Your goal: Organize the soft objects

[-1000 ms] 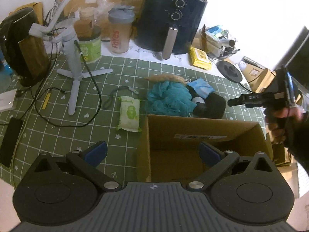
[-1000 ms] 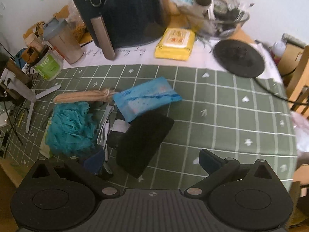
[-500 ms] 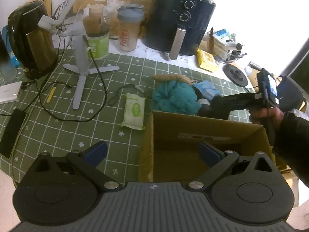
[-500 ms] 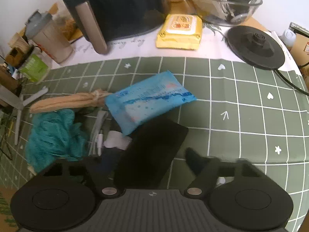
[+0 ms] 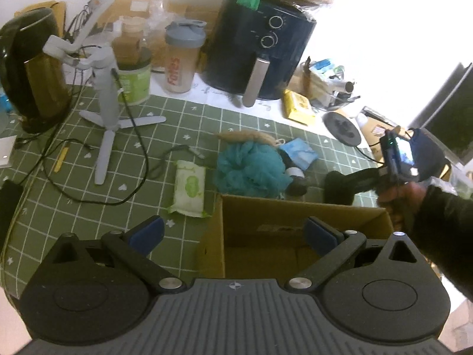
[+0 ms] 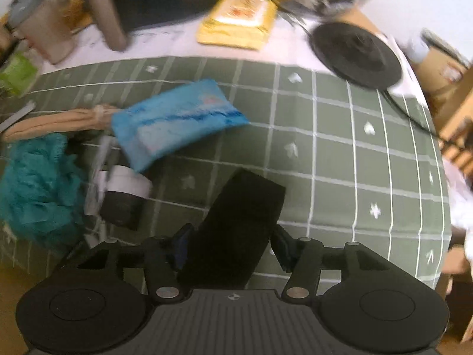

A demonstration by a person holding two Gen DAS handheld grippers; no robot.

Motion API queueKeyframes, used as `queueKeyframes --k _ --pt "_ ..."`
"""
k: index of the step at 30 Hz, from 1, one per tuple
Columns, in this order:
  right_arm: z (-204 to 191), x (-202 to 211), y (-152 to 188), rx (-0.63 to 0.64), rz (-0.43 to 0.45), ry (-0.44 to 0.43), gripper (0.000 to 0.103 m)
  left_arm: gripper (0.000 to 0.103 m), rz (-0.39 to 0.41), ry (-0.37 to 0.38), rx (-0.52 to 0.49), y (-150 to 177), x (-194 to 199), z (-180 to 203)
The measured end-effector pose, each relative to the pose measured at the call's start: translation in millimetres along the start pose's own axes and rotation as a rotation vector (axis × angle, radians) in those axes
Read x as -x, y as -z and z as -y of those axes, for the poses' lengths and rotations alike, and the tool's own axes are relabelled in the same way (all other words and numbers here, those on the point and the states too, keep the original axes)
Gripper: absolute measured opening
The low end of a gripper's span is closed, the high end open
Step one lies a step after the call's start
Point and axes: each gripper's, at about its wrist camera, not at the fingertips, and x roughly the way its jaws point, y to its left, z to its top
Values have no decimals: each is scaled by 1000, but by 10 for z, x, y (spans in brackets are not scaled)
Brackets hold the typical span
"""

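The tabletop (image 5: 74, 207), under a green grid cloth, fills most of both views. A black air fryer (image 5: 260, 50) stands at the upper centre of the left wrist view. An open cardboard box (image 5: 283, 219) sits at lower centre there, and the left gripper (image 5: 233, 233) hovers before it with fingers spread wide and nothing between them. Just above the box lies a teal mesh sponge (image 5: 251, 168), with a green wipes pack (image 5: 189, 186) to its left. In the right wrist view a blue pouch (image 6: 174, 127) lies left of centre. Below it, the right gripper (image 6: 233, 247) has its fingers narrowed onto a black cloth (image 6: 239, 224) at lower centre.
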Motion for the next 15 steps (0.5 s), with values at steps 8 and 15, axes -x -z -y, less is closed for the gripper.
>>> queueKeyframes --k 8,15 --pt "-19 14 88 -11 22 -18 51 103 26 10 -12 -186 -20 -71" --pt "47 374 138 19 70 -17 50 103 -17 -2 -30 -451 -203 -154"
